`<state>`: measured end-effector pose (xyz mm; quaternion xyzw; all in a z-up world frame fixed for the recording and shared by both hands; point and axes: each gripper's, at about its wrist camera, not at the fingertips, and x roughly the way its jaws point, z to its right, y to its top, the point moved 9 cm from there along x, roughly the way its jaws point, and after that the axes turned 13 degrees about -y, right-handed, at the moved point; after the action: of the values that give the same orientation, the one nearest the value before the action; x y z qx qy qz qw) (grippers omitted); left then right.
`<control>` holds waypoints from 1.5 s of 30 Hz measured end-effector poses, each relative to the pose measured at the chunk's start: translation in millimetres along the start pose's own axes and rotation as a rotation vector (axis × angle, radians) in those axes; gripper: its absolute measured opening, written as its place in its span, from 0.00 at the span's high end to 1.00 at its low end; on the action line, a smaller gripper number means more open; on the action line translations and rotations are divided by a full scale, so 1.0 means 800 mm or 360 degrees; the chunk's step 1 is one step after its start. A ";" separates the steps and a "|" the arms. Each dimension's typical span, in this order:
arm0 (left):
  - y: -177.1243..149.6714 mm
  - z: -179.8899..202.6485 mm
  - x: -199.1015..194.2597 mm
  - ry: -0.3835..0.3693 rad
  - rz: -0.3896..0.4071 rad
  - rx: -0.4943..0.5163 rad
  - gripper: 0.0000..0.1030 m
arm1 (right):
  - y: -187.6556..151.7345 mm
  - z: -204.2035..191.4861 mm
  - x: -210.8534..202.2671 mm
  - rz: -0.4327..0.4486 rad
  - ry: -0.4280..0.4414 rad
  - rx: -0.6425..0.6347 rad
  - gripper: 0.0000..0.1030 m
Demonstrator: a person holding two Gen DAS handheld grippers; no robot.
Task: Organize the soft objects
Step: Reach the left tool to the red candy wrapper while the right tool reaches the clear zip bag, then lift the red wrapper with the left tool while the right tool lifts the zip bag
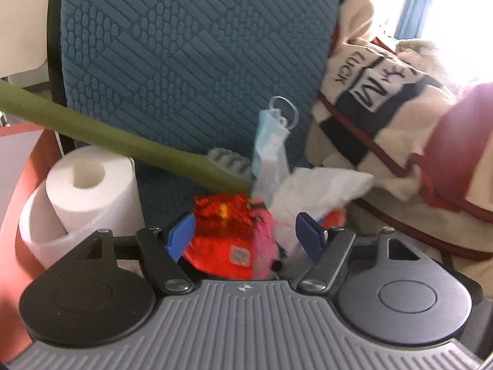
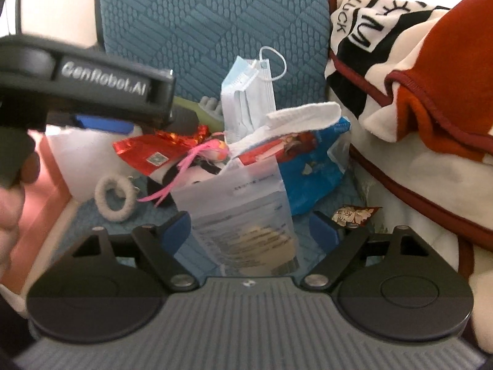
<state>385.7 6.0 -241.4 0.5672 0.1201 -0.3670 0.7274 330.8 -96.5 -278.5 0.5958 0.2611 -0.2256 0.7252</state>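
Right wrist view: left gripper [image 2: 101, 125] entered from the left, above the red foil packet [image 2: 148, 154], whose long axis ran left to right. Right gripper [image 2: 249, 231] stood wide, both pads apart from the clear plastic pouch [image 2: 243, 203] between them; pouch lay lengthwise, pointing away. Blue face mask [image 2: 246, 92] stood upright behind.

Left wrist view: left gripper [image 1: 246, 231] stood wide around the packet [image 1: 222, 231], contact unclear.

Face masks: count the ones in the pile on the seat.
1 for certain: a blue face mask standing up at the back of the pile against the teal seat back. It looks folded, so another could be hidden.
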 end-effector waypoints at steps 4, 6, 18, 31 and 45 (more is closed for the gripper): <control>0.010 -0.020 0.020 0.0041 -0.0004 -0.0019 0.26 | -0.002 -0.007 0.014 -0.0018 -0.0010 -0.0060 0.17; 0.011 -0.030 0.032 0.0066 -0.0025 -0.0024 0.26 | -0.003 -0.011 0.021 -0.0028 -0.0022 -0.0093 0.17; 0.006 -0.048 0.073 0.0136 -0.0107 0.0017 0.26 | -0.014 -0.018 0.038 -0.0101 -0.0036 -0.0154 0.25; -0.005 -0.057 0.073 0.0101 -0.0130 -0.0111 0.59 | -0.013 -0.019 0.037 -0.0119 0.0004 -0.0093 0.45; -0.003 -0.064 0.042 0.0063 -0.0081 -0.0209 0.66 | -0.006 -0.026 0.011 -0.0063 0.0112 -0.0016 0.53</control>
<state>419.9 39.5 -280.3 0.5221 0.1726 -0.3654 0.7511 332.3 -77.0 -291.4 0.5944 0.2994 -0.2175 0.7139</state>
